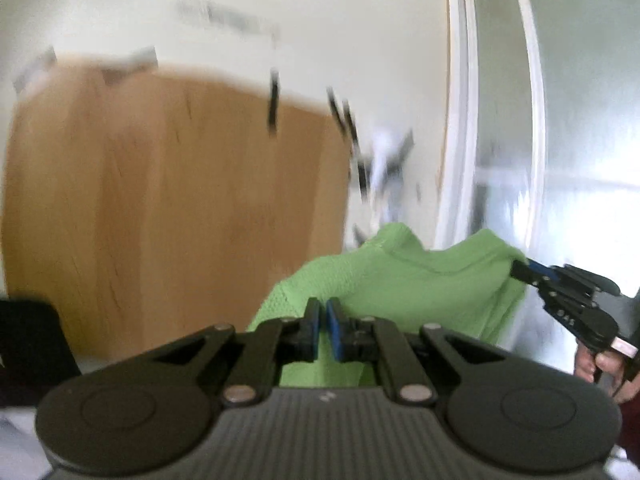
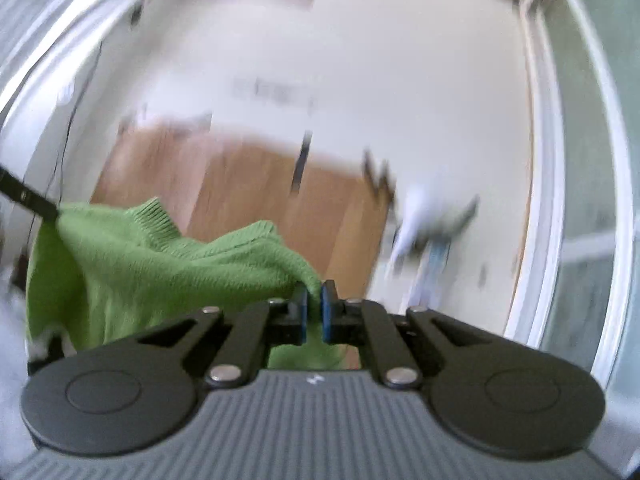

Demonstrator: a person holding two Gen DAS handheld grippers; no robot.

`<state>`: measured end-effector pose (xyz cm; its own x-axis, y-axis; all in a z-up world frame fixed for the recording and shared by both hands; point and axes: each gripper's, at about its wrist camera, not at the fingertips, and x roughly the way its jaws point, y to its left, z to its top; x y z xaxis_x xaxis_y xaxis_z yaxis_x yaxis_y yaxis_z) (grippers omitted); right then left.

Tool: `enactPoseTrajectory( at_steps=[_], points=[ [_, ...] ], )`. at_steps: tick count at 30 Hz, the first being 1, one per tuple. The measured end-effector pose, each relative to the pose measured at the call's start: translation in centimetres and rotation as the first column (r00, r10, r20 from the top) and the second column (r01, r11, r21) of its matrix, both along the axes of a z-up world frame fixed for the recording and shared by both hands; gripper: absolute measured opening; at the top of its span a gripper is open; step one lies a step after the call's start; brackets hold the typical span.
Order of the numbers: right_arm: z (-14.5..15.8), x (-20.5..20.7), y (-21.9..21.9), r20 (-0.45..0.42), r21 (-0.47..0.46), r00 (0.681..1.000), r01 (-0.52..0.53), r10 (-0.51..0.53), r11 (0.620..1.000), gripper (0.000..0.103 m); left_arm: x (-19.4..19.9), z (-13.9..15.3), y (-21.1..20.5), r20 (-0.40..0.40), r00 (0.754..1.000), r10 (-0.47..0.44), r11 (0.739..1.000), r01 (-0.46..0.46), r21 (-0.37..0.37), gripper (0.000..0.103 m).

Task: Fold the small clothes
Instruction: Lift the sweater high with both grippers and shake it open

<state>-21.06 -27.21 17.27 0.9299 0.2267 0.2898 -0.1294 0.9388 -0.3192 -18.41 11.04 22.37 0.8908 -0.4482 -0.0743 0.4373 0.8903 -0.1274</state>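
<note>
Now | risk: green knit sweater (image 1: pixel 404 280) could slip, since each pinch takes only a thin edge | left gripper (image 1: pixel 322 322) closed on one corner, pointing level | right gripper (image 2: pixel 314 307) clamped on the other, tilted slightly upward | sweater hangs stretched between them above the wooden table (image 1: pixel 168 200).
</note>
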Motion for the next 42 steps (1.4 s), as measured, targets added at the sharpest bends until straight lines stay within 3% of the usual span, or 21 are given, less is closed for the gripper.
enactPoseTrajectory(
  at_steps=[2,4,6,9,12,13,14,17,18,20,23,26,28,31,34,36,37,38,39,40,42],
  points=[
    [3.6,-1.1,0.7,0.097,-0.016,0.995,-0.014,0.015,1.0,0.009,-2.6,3.2,0.5,0.147,0.984,0.103,0.995,-0.101,-0.026,0.002],
    [6.6,-1.6,1.4,0.166,-0.051,0.986,-0.014,0.022,0.999,0.009,-5.3,6.2,1.0,0.284,0.939,0.196,0.981,-0.184,-0.067,0.002],
    [8.9,-1.8,2.2,0.224,-0.084,0.974,0.002,0.017,0.996,0.009,-7.5,9.3,1.9,0.357,0.903,0.237,0.971,-0.208,-0.119,0.002],
    [11.2,-1.9,2.9,0.283,-0.12,0.959,0.033,0.002,0.992,0.009,-9.0,11.2,2.2,0.392,0.891,0.231,0.973,-0.208,-0.101,0.007],
    [11.3,-1.9,2.7,0.332,-0.151,0.943,0.088,-0.033,0.985,0.009,-7.9,9.8,1.4,0.34,0.916,0.212,0.977,-0.21,-0.043,0.026],
    [11.0,-1.9,2.3,0.339,-0.154,0.939,0.108,-0.05,0.982,0.009,-7.1,8.6,1.0,0.308,0.933,0.188,0.981,-0.192,-0.019,0.039],
    [10.7,-2.3,1.9,0.335,-0.15,0.94,0.123,-0.067,0.981,0.009,-6.3,7.1,0.6,0.268,0.95,0.161,0.986,-0.166,-0.007,0.051],
    [9.5,-2.2,0.1,0.318,-0.141,0.943,0.144,-0.093,0.98,0.009,-3.7,3.0,-0.8,0.112,0.993,0.047,0.999,-0.049,0.01,0.068],
    [9.3,-2.5,-0.2,0.326,-0.144,0.94,0.157,-0.103,0.977,0.009,-2.7,1.5,-1.6,0.067,0.998,0.012,1.0,-0.013,0.016,0.071],
    [8.4,-3.2,-1.2,0.337,-0.152,0.933,0.189,-0.128,0.97,0.009,-0.6,-1.2,-3.2,-0.01,0.998,-0.061,0.998,0.061,0.016,0.087],
    [8.1,-3.7,-2.9,0.348,-0.168,0.926,0.217,-0.148,0.962,0.009,2.6,-4.5,-5.4,-0.115,0.972,-0.205,0.979,0.205,-0.011,0.103],
    [7.9,-4.2,-4.7,0.349,-0.159,0.922,0.232,-0.165,0.96,0.009,5.0,-6.6,-7.5,-0.143,0.95,-0.276,0.96,0.28,0.002,0.103],
    [7.8,-4.6,-5.6,0.356,-0.157,0.919,0.24,-0.172,0.958,0.009,7.2,-8.1,-8.4,-0.18,0.92,-0.347,0.938,0.343,-0.052,0.103],
    [7.7,-5.0,-6.5,0.352,-0.148,0.918,0.249,-0.185,0.957,0.009,10.0,-9.8,-9.5,-0.252,0.827,-0.502,0.865,0.471,-0.175,0.103],
    [7.6,-5.3,-6.8,0.347,-0.144,0.917,0.259,-0.196,0.955,0.009,12.8,-11.5,-11.6,-0.317,0.739,-0.594,0.804,0.537,-0.256,0.103],
    [7.6,-5.6,-6.9,0.353,-0.149,0.914,0.264,-0.198,0.953,0.009,13.7,-12.5,-12.5,-0.326,0.669,-0.668,0.744,0.592,-0.309,0.102],
    [7.5,-5.8,-6.9,0.356,-0.152,0.912,0.27,-0.202,0.951,0.009,13.5,-12.9,-12.8,-0.313,0.655,-0.688,0.726,0.609,-0.319,0.09],
    [7.4,-5.8,-6.8,0.358,-0.155,0.91,0.277,-0.208,0.948,0.009,13.0,-13.2,-12.9,-0.296,0.661,-0.689,0.724,0.618,-0.307,0.056],
    [7.4,-5.8,-6.9,0.357,-0.157,0.91,0.282,-0.212,0.946,0.009,12.5,-13.1,-13.1,-0.288,0.671,-0.683,0.73,0.624,-0.278,0.038],
    [7.3,-5.7,-6.8,0.355,-0.155,0.908,0.293,-0.223,0.943,0.009,12.0,-12.8,-13.2,-0.29,0.69,-0.663,0.748,0.616,-0.247,0.007],
    [7.4,-5.2,-6.7,0.348,-0.138,0.905,0.308,-0.245,0.941,0.009,11.0,-11.4,-12.7,-0.27,0.766,-0.583,0.812,0.558,-0.17,0.006]
  ],
)
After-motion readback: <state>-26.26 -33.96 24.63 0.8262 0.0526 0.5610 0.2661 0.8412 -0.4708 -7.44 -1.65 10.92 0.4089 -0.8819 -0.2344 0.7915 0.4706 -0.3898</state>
